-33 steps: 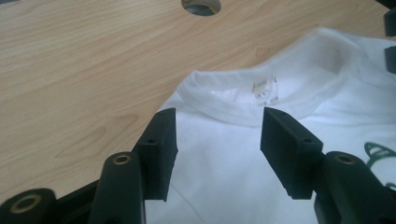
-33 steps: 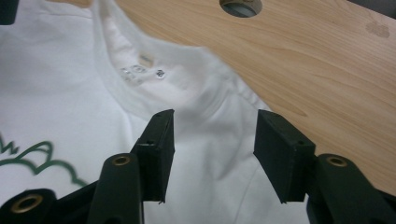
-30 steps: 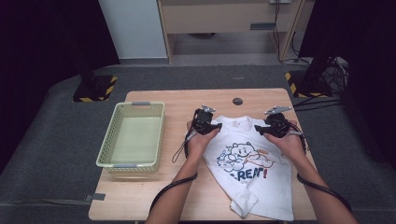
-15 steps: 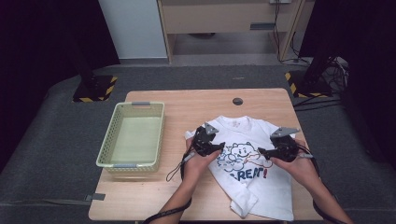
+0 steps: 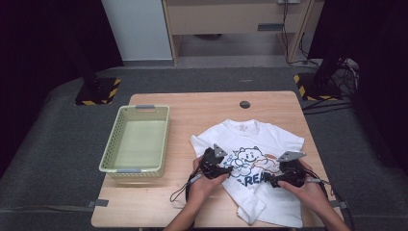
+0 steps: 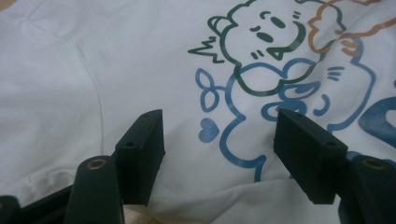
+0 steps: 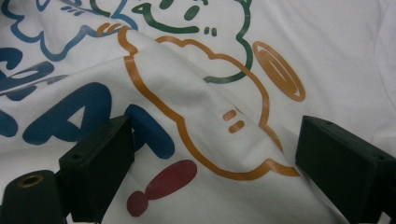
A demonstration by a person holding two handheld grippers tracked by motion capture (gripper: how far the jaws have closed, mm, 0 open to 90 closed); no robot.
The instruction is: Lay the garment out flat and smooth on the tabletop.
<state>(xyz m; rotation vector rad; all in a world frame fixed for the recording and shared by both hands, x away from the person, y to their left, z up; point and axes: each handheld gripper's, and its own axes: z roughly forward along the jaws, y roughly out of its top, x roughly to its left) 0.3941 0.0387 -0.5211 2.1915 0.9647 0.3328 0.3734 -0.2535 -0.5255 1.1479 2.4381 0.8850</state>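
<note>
A white T-shirt (image 5: 255, 137) with a cartoon print lies face up on the wooden table (image 5: 192, 108), collar away from me, its lower part bunched near the front edge. My left gripper (image 5: 223, 168) rests at the print's left side and my right gripper (image 5: 275, 179) at its right. In the left gripper view the left gripper (image 6: 217, 126) is open over the blue and green drawing (image 6: 261, 70), pads off the cloth. In the right gripper view the right gripper (image 7: 215, 135) is open around a raised fold (image 7: 196, 93) without pinching it. Both pairs of jaws have just been opening.
A pale green plastic basket (image 5: 144, 107), nothing in it, stands on the table's left half. A round dark cable hole (image 5: 245, 104) sits near the far edge. Bare wood runs between the basket and the shirt. The cables trail toward the front edge.
Both hands have come back toward me from the shirt's shoulders to the print. The shoulders now lie flat on the table, let go by both grippers.
</note>
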